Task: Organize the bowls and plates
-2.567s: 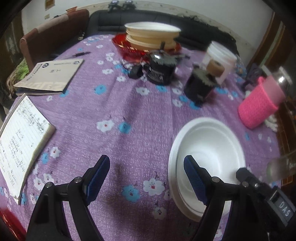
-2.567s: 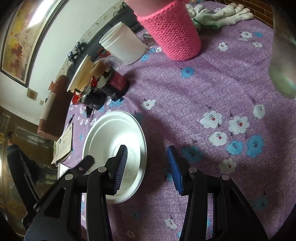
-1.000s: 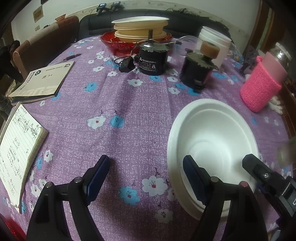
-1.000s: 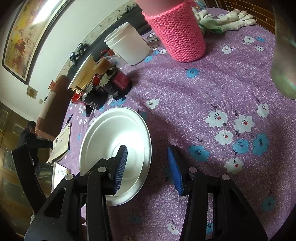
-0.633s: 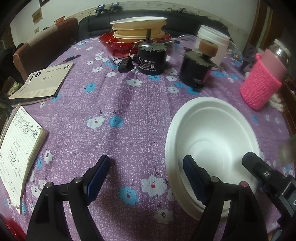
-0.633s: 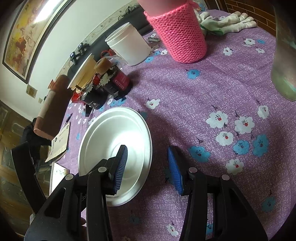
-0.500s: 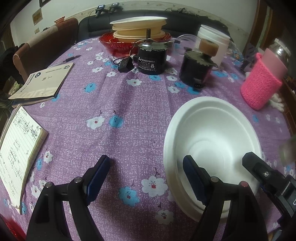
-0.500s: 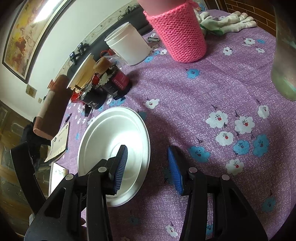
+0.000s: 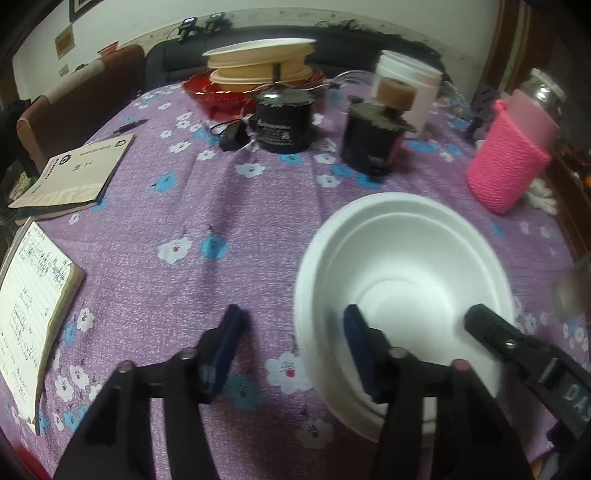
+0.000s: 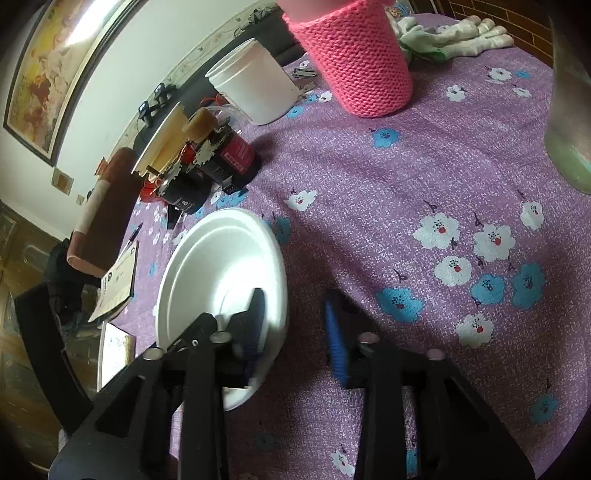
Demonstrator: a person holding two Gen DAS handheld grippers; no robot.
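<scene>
Both tools' jaws have just been closing across the white bowl's (image 9: pixel 402 258) rim.

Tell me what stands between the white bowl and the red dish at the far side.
Left wrist view: between the white bowl and red dish stand a black canister and a small black adapter.

- A round table (image 9: pixel 236 206) stood under a purple cloth printed with white and blue flowers.
- A black sofa (image 9: pixel 236 51) ran along the white wall (image 9: pixel 332 14) behind it.
- A brown chair (image 9: pixel 77 107) sat at the table's far left edge.
- A framed painting (image 10: pixel 48 66) hung on that wall, catching glare.
- Brick wall (image 10: pixel 517 14) showed at the right.
</scene>
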